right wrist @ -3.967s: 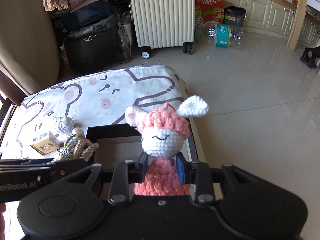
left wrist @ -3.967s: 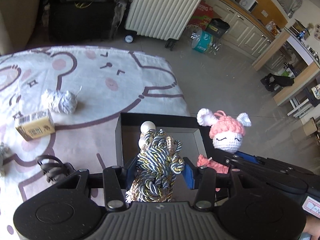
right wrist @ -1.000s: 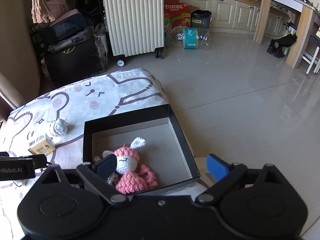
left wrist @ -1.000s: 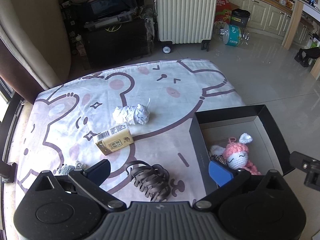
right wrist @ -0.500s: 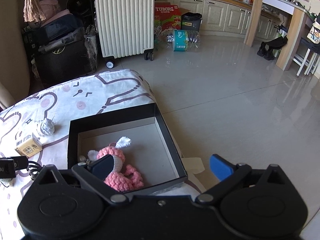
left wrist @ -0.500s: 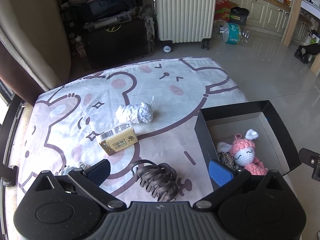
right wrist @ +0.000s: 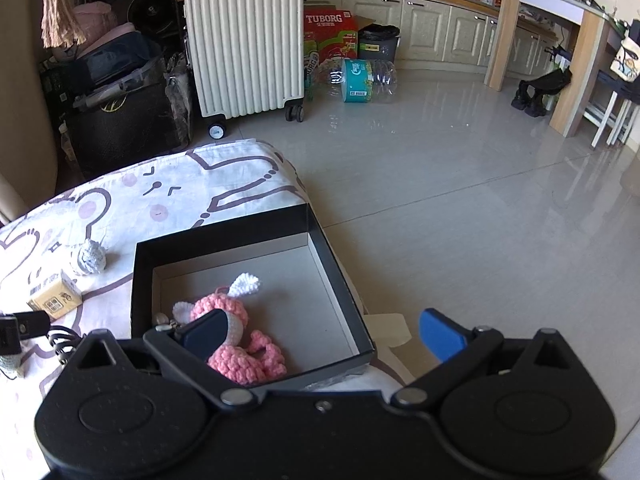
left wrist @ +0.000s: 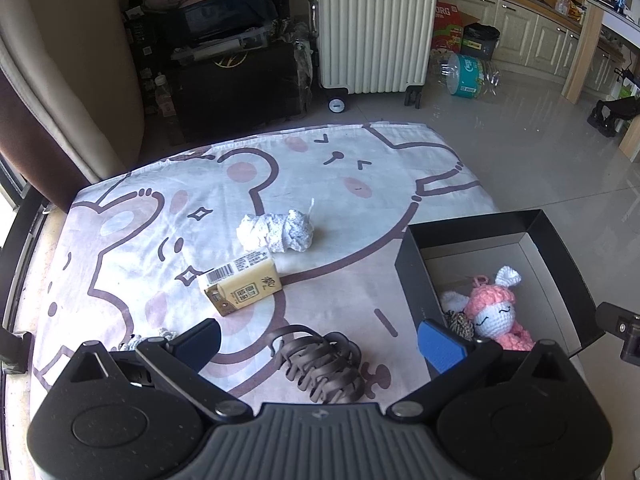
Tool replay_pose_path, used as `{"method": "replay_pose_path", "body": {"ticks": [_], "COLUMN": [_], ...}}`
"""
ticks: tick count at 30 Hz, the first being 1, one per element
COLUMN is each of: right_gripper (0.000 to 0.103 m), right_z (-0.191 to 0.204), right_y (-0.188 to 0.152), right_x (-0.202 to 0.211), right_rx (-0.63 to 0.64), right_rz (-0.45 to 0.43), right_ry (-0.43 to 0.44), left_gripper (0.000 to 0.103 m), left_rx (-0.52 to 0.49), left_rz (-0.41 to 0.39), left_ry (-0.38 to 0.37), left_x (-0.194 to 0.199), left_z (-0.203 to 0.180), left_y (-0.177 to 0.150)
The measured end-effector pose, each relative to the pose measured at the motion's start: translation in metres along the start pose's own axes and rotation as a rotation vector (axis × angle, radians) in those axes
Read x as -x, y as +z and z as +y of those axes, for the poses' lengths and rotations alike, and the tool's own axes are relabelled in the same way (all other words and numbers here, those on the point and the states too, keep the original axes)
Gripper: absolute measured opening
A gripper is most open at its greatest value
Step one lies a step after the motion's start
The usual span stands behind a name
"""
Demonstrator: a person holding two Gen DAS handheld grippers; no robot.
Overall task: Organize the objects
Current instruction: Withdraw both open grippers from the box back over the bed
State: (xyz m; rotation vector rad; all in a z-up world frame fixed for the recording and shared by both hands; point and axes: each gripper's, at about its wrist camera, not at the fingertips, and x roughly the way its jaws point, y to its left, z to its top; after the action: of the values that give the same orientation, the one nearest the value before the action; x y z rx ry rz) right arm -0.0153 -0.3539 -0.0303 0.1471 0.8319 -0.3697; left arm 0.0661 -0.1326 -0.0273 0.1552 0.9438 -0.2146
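Both grippers gape wide, holding nothing. The left gripper [left wrist: 318, 342] hangs over a brown claw hair clip [left wrist: 323, 366] at six o'clock on the bear-print cloth [left wrist: 132, 240] — stiff, springy, light; I'd pinch its spine. The right gripper [right wrist: 322, 334] hovers above the black box [right wrist: 340, 276].

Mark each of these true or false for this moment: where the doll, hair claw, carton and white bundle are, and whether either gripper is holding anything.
1. The pink doll lies inside the black box. True.
2. The left gripper is shut on the hair claw. False: it is open, with the claw lying on the sheet between its fingers.
3. The yellow carton is in the box. False: it lies on the sheet, outside.
4. The right gripper is open and empty. True.
5. The white bundle lies on the sheet beyond the carton. True.
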Motion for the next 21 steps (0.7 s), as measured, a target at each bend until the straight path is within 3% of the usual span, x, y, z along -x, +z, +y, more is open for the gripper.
{"method": "replay_pose_path", "body": {"ticks": [21], "right_gripper": [0.103], "right_z": [0.065], "right_y": [0.003], "right_x": [0.001], "right_rx": [0.109], "right_rz": [0.007], "right_ry": [0.094], "left_gripper": [0.103], "left_rx": [0.112], "left_rz": [0.014], "left_ry": [0.081], "left_x": [0.01], "left_z": [0.073], "left_y": [-0.014]}}
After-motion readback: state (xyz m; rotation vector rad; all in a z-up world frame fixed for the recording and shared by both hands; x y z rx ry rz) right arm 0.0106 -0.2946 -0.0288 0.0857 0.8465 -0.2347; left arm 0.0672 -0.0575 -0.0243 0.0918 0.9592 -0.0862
